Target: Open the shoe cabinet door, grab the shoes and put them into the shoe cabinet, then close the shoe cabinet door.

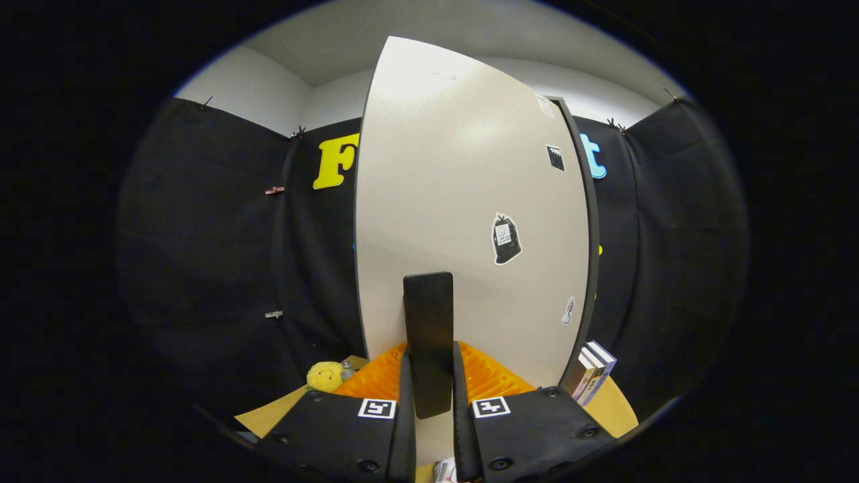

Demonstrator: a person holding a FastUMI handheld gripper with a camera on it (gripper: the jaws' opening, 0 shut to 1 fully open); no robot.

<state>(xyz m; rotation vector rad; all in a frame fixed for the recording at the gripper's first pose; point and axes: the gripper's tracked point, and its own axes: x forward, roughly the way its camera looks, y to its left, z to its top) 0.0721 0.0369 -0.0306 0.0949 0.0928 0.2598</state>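
Shoe cabinet door (463, 201) upright just ahead, its dark handle (428, 339) clamped between the nearly closed jaws of the gripper (429, 396), books (590, 376) beside its right edge.

On the tan tabletop

We see a tan tabletop (614, 409) bearing 1 yellow plush toy (325, 376), some books (590, 372) and the cabinet (470, 221).

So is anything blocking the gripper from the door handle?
No. The gripper already has the black handle of the cabinet door between its fingers, which look closed on it. Nothing sits between them.
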